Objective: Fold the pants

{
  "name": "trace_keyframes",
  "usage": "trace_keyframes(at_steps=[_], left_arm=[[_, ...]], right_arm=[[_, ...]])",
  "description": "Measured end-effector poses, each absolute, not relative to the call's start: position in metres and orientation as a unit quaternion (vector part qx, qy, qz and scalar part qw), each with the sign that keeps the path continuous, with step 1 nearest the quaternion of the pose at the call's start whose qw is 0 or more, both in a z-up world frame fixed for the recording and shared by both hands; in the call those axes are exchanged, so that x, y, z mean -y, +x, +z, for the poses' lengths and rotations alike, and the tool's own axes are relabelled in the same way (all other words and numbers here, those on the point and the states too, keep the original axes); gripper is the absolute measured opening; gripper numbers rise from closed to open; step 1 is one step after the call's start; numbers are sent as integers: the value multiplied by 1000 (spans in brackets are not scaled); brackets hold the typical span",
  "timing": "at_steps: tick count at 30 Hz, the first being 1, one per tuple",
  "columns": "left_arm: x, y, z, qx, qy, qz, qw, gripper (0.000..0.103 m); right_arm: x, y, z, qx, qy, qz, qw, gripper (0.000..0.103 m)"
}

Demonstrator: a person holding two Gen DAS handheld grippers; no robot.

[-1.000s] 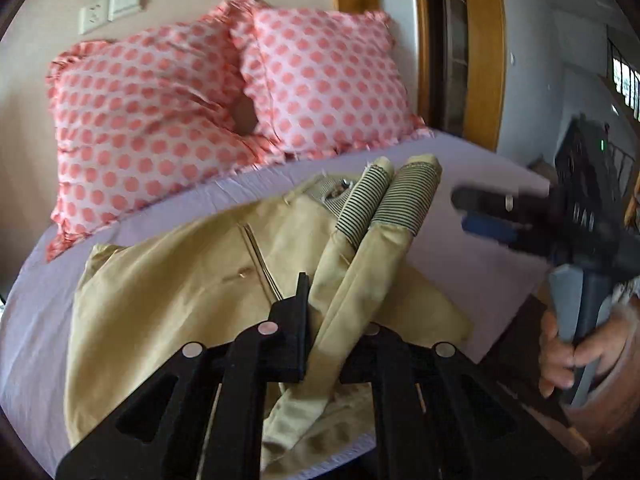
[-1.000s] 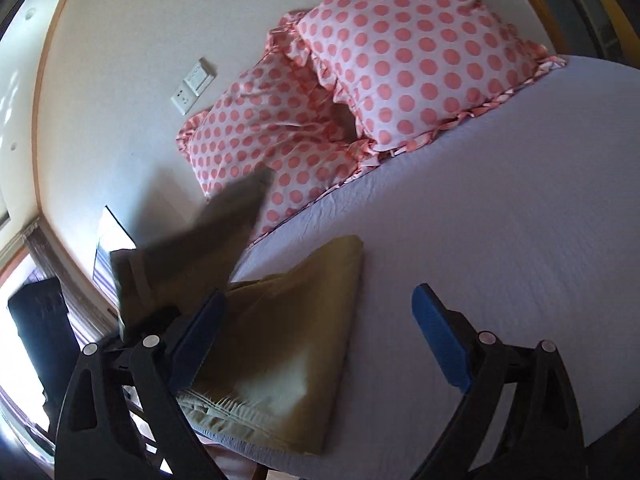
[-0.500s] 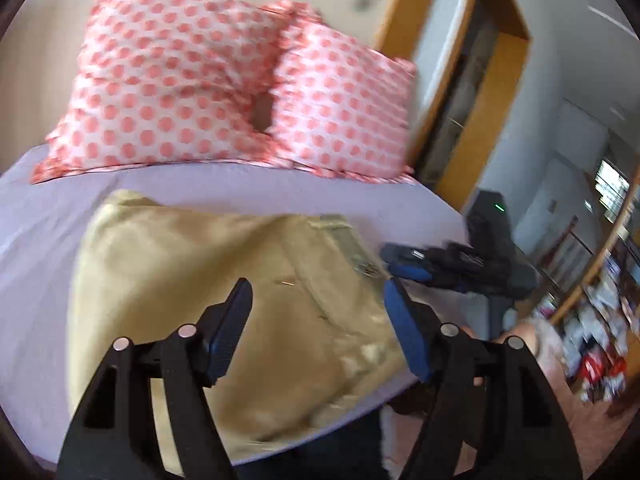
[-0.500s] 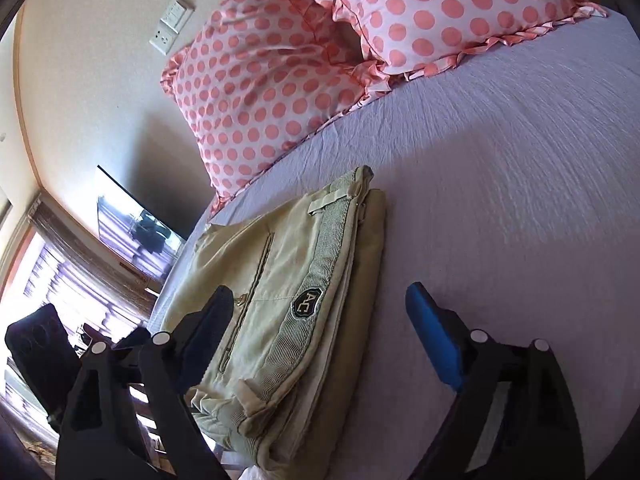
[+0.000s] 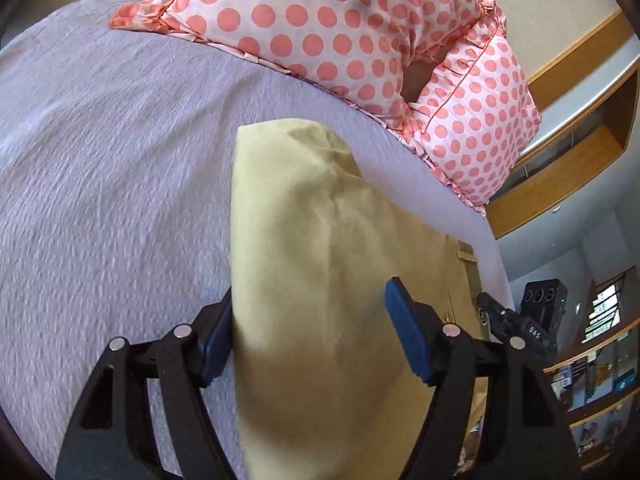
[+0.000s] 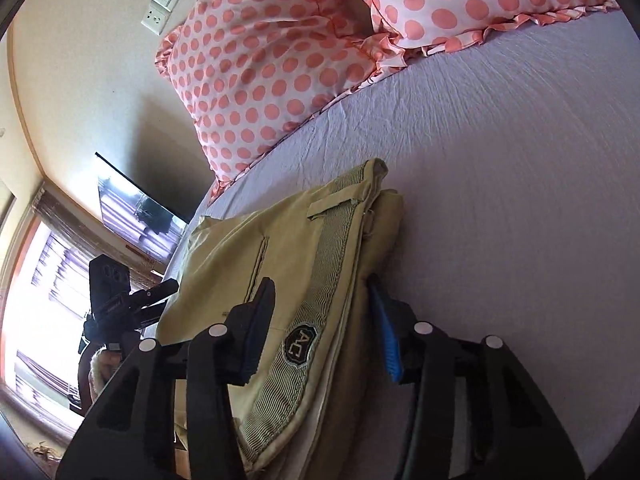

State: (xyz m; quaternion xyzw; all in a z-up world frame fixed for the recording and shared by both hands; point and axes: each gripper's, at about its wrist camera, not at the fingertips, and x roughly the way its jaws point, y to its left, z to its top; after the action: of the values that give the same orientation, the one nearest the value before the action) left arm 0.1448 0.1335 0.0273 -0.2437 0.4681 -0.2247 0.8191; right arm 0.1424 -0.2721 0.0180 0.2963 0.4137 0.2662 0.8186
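The khaki pants [image 5: 320, 264] lie folded into a compact stack on the lilac bed sheet [image 5: 100, 160]. In the right wrist view the pants [image 6: 288, 256] show a striped waistband with an "AC" badge [image 6: 301, 340]. My left gripper [image 5: 308, 336] is open, its jaws straddling the folded edge at one end. My right gripper [image 6: 320, 328] is open, its jaws straddling the waistband end of the stack. Each gripper shows in the other's view, the right one [image 5: 520, 320] and the left one [image 6: 128, 300].
Two pink polka-dot pillows [image 5: 340, 32] [image 6: 280, 80] lean at the head of the bed. A wooden door frame [image 5: 560, 152] stands beyond the bed. A wall screen [image 6: 136, 208] and a bright window [image 6: 40, 280] are on the other side.
One second ago my left gripper was shut on the pant legs; it has let go. Both grippers have dropped low and now straddle opposite ends of the folded stack.
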Motion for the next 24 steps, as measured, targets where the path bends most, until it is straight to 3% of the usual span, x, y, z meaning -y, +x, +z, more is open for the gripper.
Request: trace_keyframes(at_steps=[1, 3, 15, 19, 20, 22, 23, 24], left_arm=[[-134, 148, 25, -473, -248, -226, 815, 51], [-133, 152, 27, -473, -243, -226, 816, 11], [-87, 222, 85, -390, -176, -193, 883, 10], [-77, 261, 55, -435, -153, -115, 880, 19], [-81, 260, 52, -438, -160, -109, 878, 24], [-93, 246, 56, -416, -164, -96, 889, 28], [-97, 235, 61, -402, -161, -94, 896, 32], [-100, 223, 68, -386, -165, -103, 902, 39]], right_arm=[[272, 146, 13, -425, 314, 284, 800, 23], [276, 149, 9, -424, 351, 312, 774, 15], [298, 227, 85, -331, 328, 295, 834, 10], [301, 253, 60, -386, 272, 183, 863, 13], [300, 252, 56, -404, 245, 149, 869, 19], [305, 236, 59, -394, 219, 117, 885, 21], [307, 226, 64, -378, 229, 128, 888, 35], [308, 216, 70, -364, 245, 147, 887, 60]])
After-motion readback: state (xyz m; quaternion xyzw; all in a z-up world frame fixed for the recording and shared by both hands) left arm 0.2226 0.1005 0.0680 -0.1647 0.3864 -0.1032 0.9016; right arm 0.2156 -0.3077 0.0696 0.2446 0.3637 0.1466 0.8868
